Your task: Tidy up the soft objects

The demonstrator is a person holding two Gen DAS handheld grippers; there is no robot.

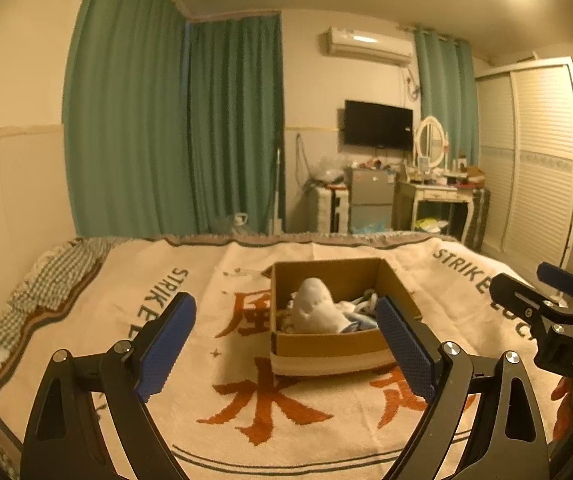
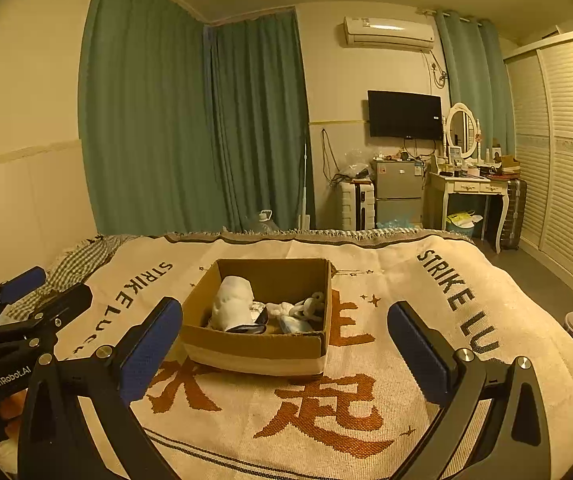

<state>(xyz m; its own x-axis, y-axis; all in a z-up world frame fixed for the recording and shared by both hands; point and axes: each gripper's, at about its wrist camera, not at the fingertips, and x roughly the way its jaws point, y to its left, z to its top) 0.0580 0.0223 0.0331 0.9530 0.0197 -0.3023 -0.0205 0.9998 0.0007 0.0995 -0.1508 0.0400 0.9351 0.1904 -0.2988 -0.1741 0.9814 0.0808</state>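
Nearest to the cameras, both claws are spread wide and carry nothing: the left gripper (image 1: 282,344) and the right gripper (image 2: 284,354) each hold their blue pads far apart above the blanket (image 2: 326,432), and neither touches anything. Each gripper also shows at the edge of the other's view, so they hover side by side.

Just beyond the fingers stands an open cardboard box (image 2: 254,346) in the middle of the bed. Inside it lie the soft objects: a white plush shark (image 1: 316,306) leaning toward the left side of the box, and beside it a small heap of pale soft toys (image 2: 300,310), which I cannot tell apart well.

On the blanket around the box I see no loose toy, so I judge the task almost finished or finished: the soft things seem gathered already, and what is left, if anything, is outside these views.

The blanket is cream with large orange characters and dark letters along its border; a checked sheet (image 1: 54,272) shows at the far left corner. Farther back hang green curtains (image 2: 190,120), then a wall television (image 2: 404,114), an air conditioner (image 2: 388,32), a cluttered dressing table with an oval mirror (image 2: 462,128), and a white louvred wardrobe (image 2: 566,152) at the right.
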